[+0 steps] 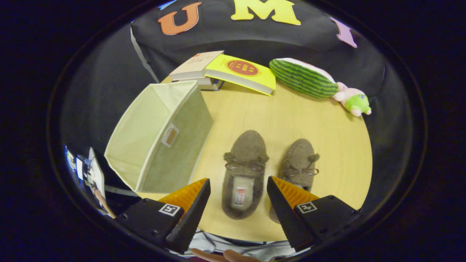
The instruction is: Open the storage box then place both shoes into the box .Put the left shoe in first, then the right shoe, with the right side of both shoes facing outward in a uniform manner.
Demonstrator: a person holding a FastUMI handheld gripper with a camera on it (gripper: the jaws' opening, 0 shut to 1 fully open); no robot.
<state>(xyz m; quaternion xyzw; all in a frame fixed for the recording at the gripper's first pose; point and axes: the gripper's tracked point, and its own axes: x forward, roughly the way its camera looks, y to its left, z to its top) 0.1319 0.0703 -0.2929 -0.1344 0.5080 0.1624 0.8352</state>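
- Gripper (238,185): fingers spread wide, clamped on nothing, hanging above the table.
- Left shoe (243,174): brown fuzzy slipper with bow, flat on the table, between the fingers, toe pointing away.
- Right shoe (299,162): matching slipper, just beside the first, heel partly hidden behind one finger.
- Storage box (160,136): pale green fabric, top open, at the table's edge beside the left shoe, well apart from it.
- Table (327,138): round, light wood.
- Books (222,71): small stack beyond the box, yellow one leaning on it.
- Watermelon plush (302,78): beyond the shoes, near the books.
- Small pink-and-green toy (353,100): touching the plush's end.
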